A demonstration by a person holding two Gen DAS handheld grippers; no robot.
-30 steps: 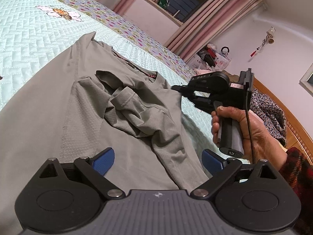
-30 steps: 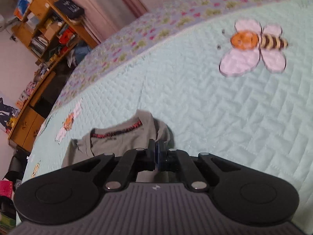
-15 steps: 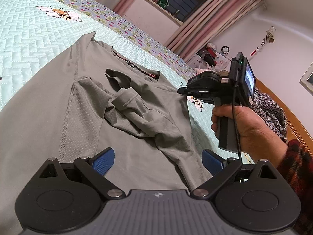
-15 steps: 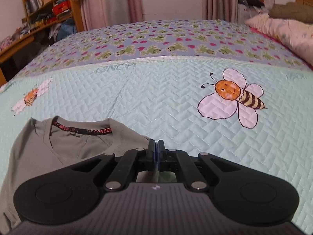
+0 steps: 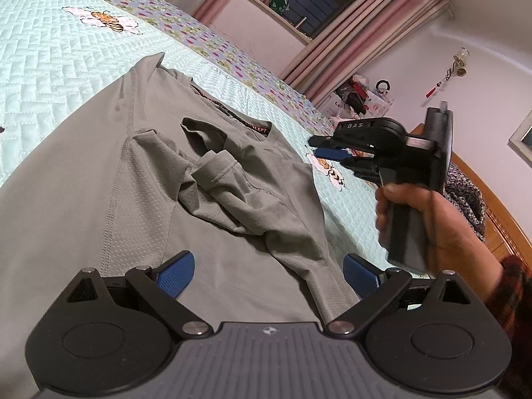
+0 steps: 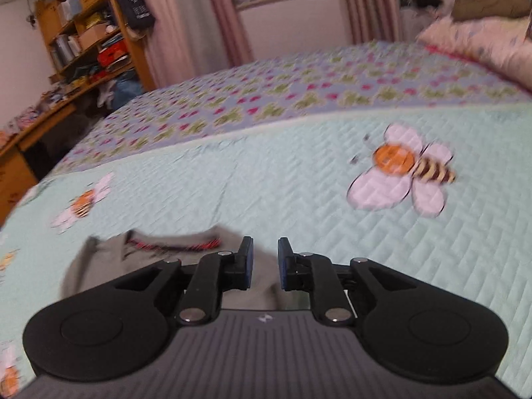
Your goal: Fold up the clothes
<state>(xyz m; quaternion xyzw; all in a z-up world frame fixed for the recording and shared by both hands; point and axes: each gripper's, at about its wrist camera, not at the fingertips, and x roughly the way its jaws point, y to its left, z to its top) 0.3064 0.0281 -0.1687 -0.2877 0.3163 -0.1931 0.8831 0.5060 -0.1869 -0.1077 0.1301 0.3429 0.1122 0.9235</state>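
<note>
A grey T-shirt lies spread on the bed, collar away from me, with one sleeve crumpled over its chest. My left gripper hovers open just above the shirt's lower part, blue pads wide apart, nothing between them. My right gripper, held by a hand, floats above the shirt's right shoulder. In the right wrist view the right gripper is open with a narrow empty gap, and the shirt's collar shows below and left of its fingers.
A mint quilted bedspread with bee patches and a floral border covers the bed. Pillows lie at the far right. A wooden shelf and desk stand left of the bed. Curtains hang behind.
The right gripper let go of the shirt's shoulder and opened, lifting slightly above it. The shoulder now lies flat on the bed. The left gripper stayed in place, open.
</note>
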